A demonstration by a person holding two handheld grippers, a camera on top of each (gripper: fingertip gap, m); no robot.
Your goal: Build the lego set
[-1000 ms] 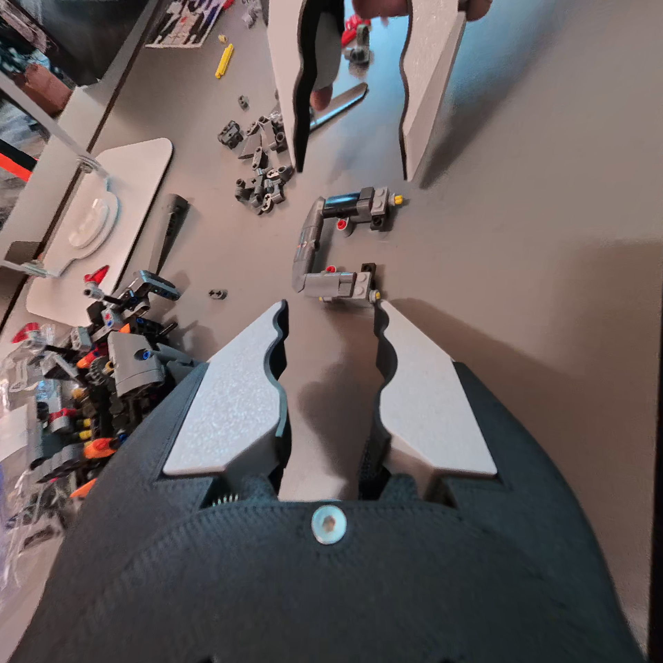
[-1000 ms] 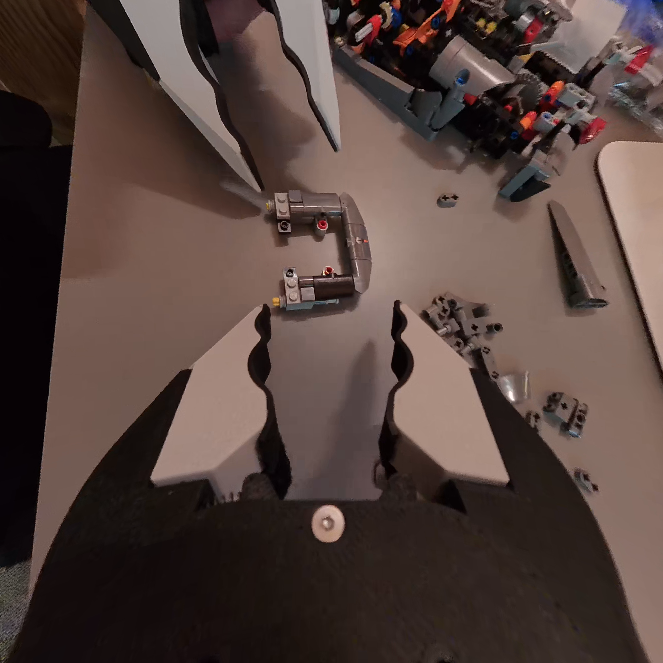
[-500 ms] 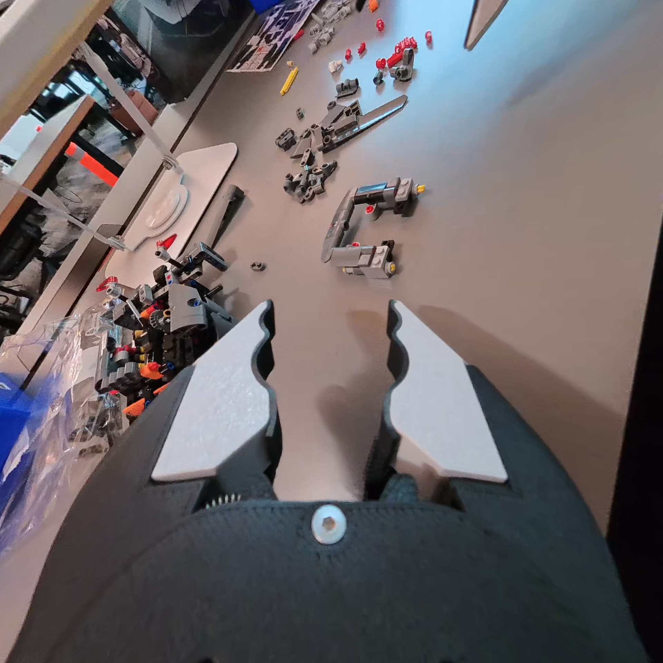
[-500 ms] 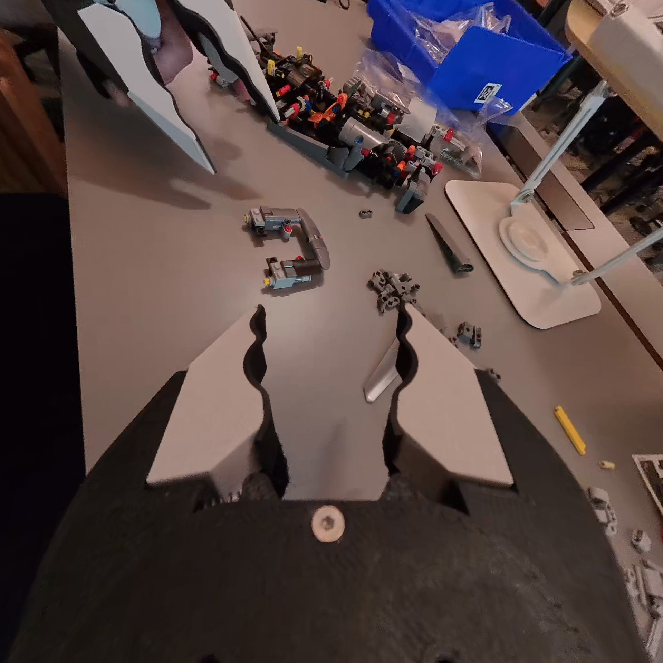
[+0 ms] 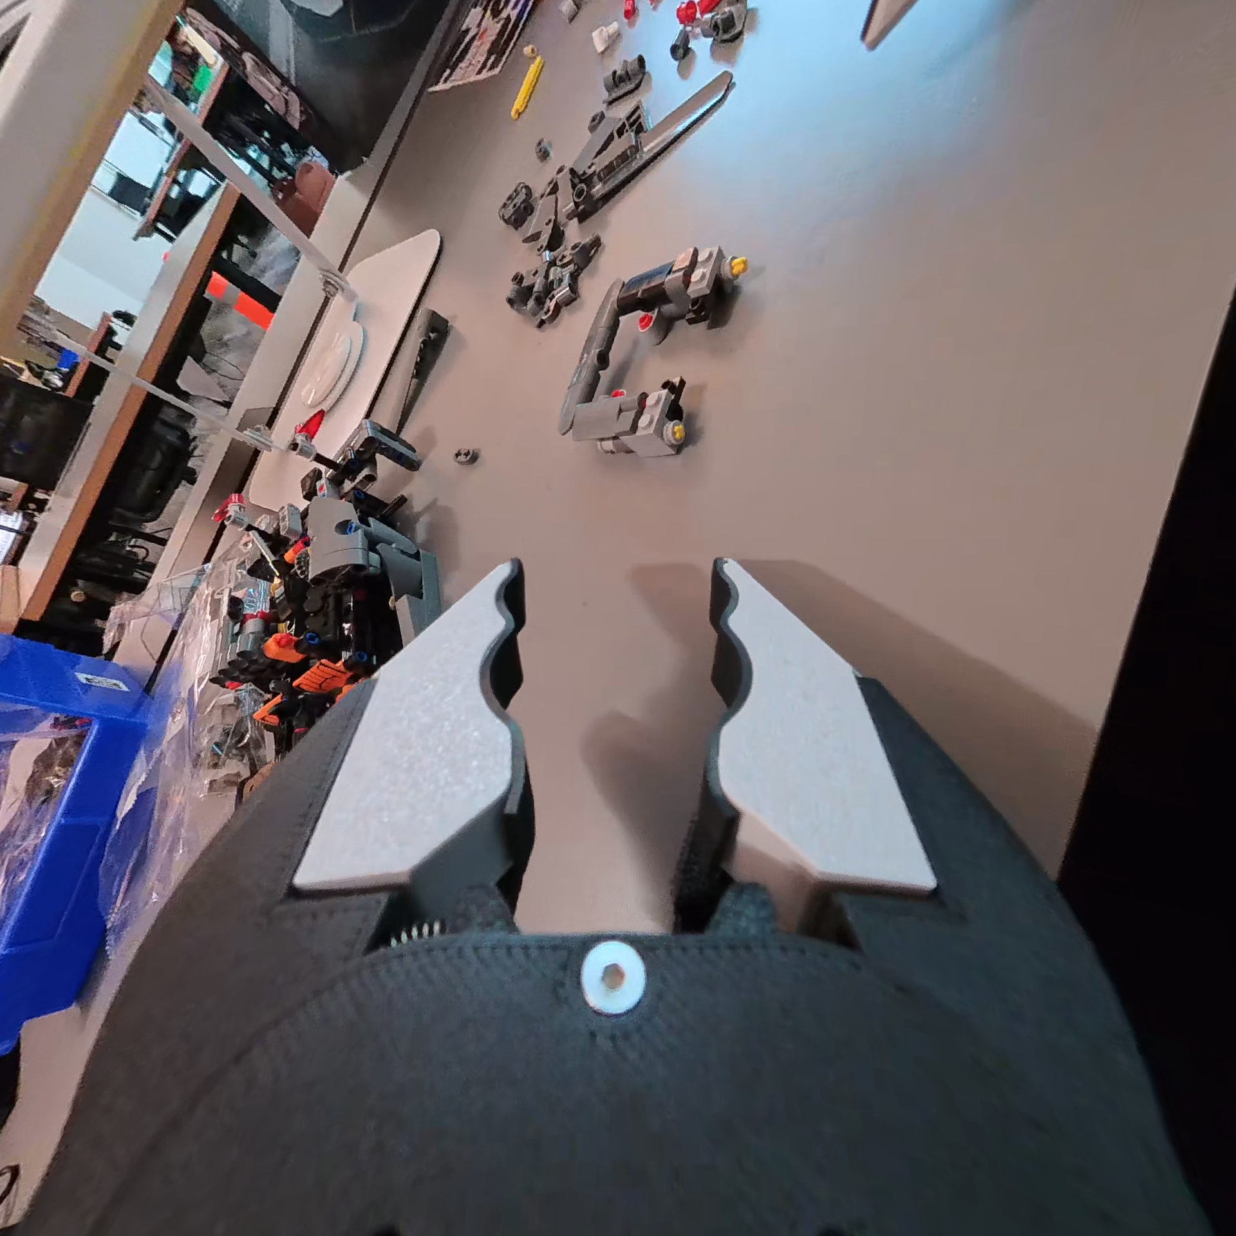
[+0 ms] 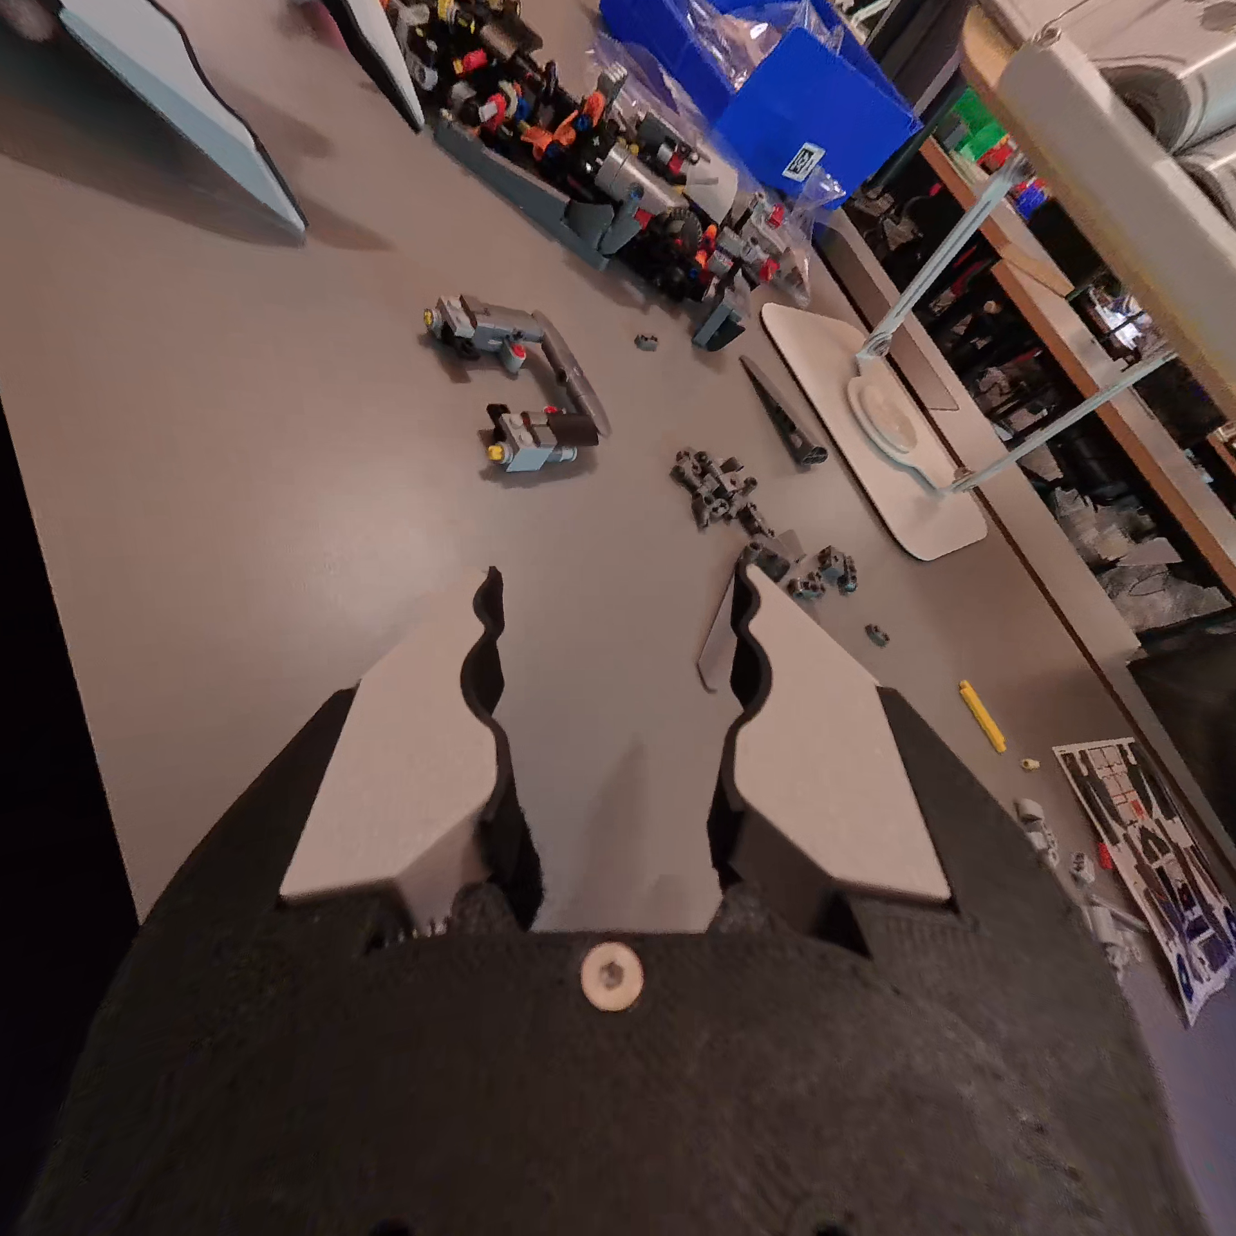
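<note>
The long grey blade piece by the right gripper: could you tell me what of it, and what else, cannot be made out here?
- Long grey blade piece, right wrist view: partly hidden behind a fingertip.
- Blue bin, left wrist view: cut by the edge, contents blurred behind plastic.
- Left gripper, right wrist view: cut off at the top.

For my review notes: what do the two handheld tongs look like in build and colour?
Both match. The left tongs and right tongs each have a black ribbed body, a pale screw at centre, and two light grey wedge fingers with wavy black inner edges. No cables, markings or sleeves show.
</note>
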